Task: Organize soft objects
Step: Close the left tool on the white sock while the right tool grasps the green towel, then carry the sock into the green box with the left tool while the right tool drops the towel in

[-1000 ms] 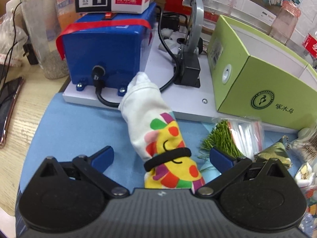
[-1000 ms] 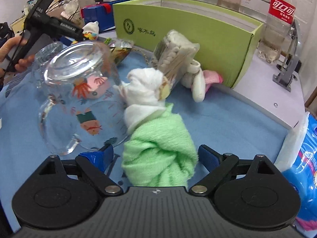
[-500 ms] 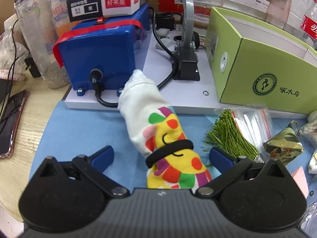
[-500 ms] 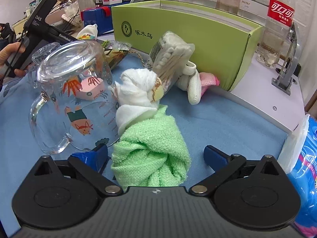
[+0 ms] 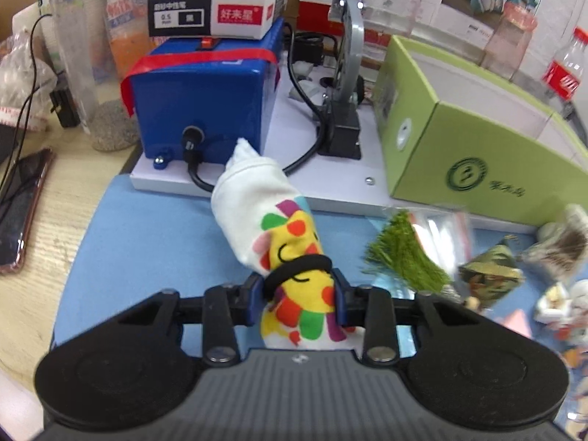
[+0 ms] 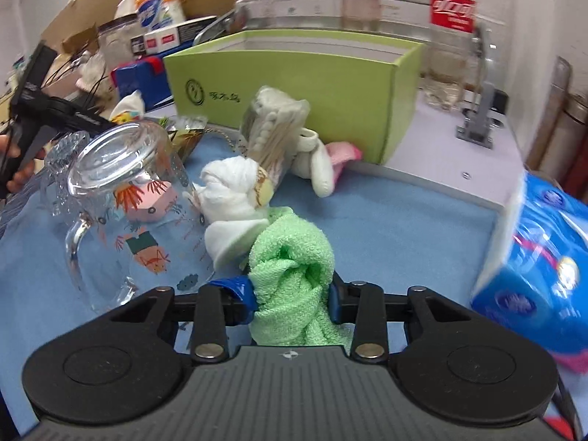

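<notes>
My left gripper [image 5: 298, 299] is shut on a rolled white cloth with a bright sun print [image 5: 273, 217], bound by a black band, above the blue mat [image 5: 147, 253]. My right gripper [image 6: 290, 296] is shut on a knotted green towel [image 6: 292, 257]. A white rolled cloth [image 6: 229, 189] lies just beyond the towel and touches it. A small white and pink sock bundle [image 6: 323, 163] lies against the open green box [image 6: 294, 84]. The box also shows in the left wrist view [image 5: 474, 147]. The sun-print cloth and left gripper show far left in the right wrist view [image 6: 128, 108].
An upturned glass mug [image 6: 121, 198] stands left of the green towel. A pack of cotton swabs [image 6: 273, 132] leans by the box. A blue tissue pack [image 6: 540, 268] is at right. A blue device [image 5: 205, 95], cable, phone [image 5: 20, 205] and green bristle bag [image 5: 408, 250] surround the left gripper.
Both grippers have closed: the left on the sun-print cloth, the right on the green towel. Both were open half a second ago.
</notes>
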